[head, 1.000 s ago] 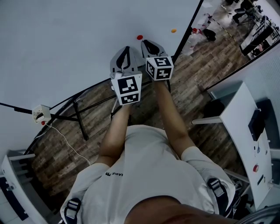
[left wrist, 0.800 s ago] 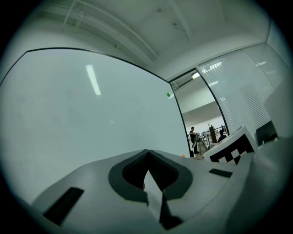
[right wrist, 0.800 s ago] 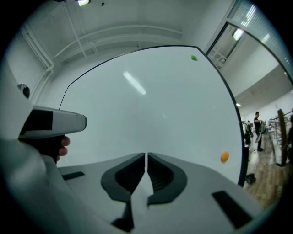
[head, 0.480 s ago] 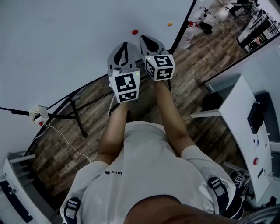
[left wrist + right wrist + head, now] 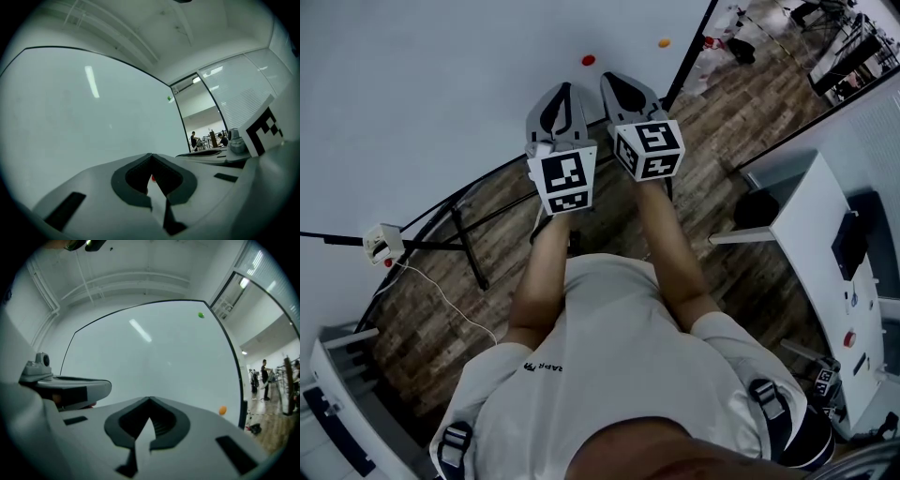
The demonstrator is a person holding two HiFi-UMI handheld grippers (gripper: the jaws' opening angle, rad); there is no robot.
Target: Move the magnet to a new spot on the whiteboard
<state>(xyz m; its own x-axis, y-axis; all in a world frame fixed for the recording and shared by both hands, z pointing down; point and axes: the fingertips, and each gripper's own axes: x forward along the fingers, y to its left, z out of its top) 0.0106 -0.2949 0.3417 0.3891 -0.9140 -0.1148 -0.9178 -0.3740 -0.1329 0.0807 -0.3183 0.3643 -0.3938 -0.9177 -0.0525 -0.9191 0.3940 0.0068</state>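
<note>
The red magnet (image 5: 588, 60) is sitting on the whiteboard (image 5: 441, 84), low on the board and just ahead of the tips of the two tools, touching neither. The left tool (image 5: 562, 87) is pointing at it most directly: in the left gripper view a sliver of red is showing through the gap behind its jaw tips. Those tips are meeting, with nothing between them. The right tool (image 5: 613, 79) is hovering just beside the left one, its jaws also pressing together on nothing.

Judging from this, no grasp is in hand; the moment is reading as a reach toward the magnet (or possibly a pause after setting it down, which these views are not settling). If the move is yet to come, it is calling for one tool to spread its jaws, straddle the magnet's rim, clamp, pull it free of the board's hold and carry it to a bare patch, keeping away from the orange magnet (image 5: 664, 42) near the board's right edge.

The red magnet is looking like a small round button, so it is showing no long axis; its flat face is lying against the board.
</note>
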